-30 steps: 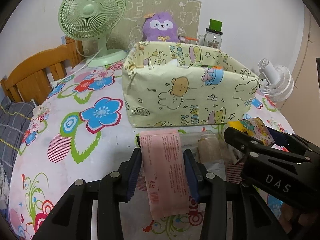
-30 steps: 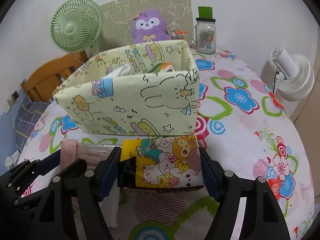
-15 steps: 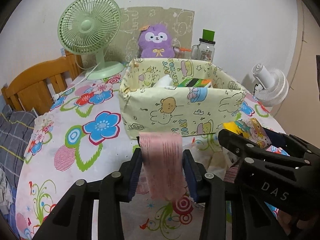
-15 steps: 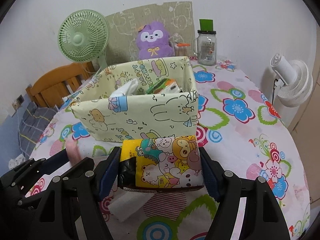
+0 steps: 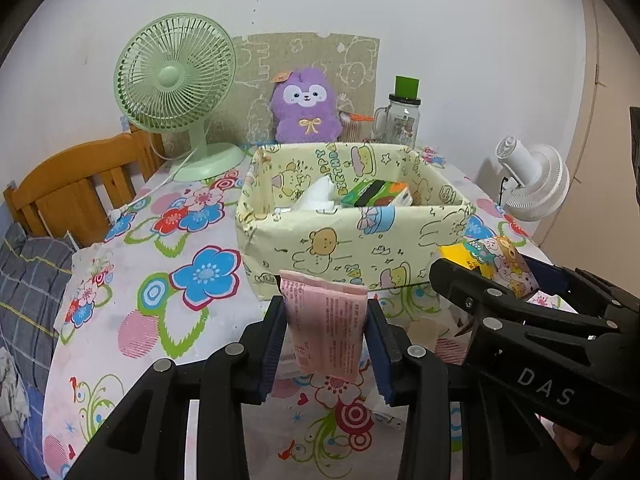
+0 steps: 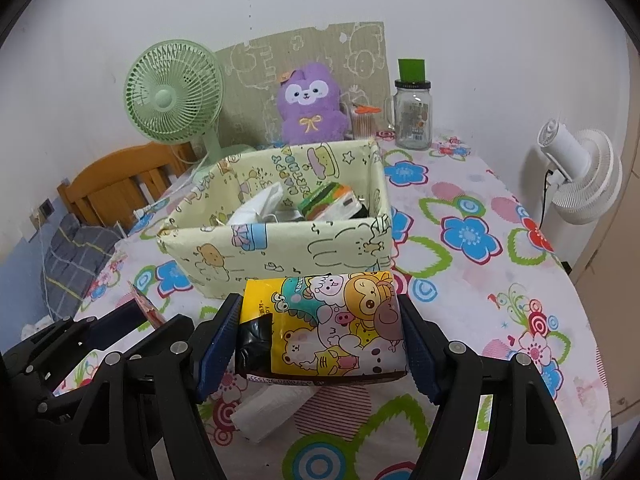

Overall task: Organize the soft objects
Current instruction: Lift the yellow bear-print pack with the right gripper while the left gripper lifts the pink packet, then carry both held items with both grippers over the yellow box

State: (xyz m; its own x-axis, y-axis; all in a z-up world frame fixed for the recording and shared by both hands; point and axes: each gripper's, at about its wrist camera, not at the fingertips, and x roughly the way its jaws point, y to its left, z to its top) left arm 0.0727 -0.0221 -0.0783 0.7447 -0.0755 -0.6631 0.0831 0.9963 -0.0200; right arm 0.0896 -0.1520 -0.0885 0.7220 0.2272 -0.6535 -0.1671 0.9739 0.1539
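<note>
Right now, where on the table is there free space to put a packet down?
Free: the cloth left of the box, toward the green fan, and right of the box toward the white fan. Crowded: under both tools, where tissue packets lie, and behind the box.

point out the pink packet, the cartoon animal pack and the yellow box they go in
pink packet (image 5: 326,326), left wrist view, middle of its printed face
cartoon animal pack (image 6: 340,324), right wrist view, centre of its picture side
yellow box (image 6: 280,250), right wrist view, its near outer wall
</note>
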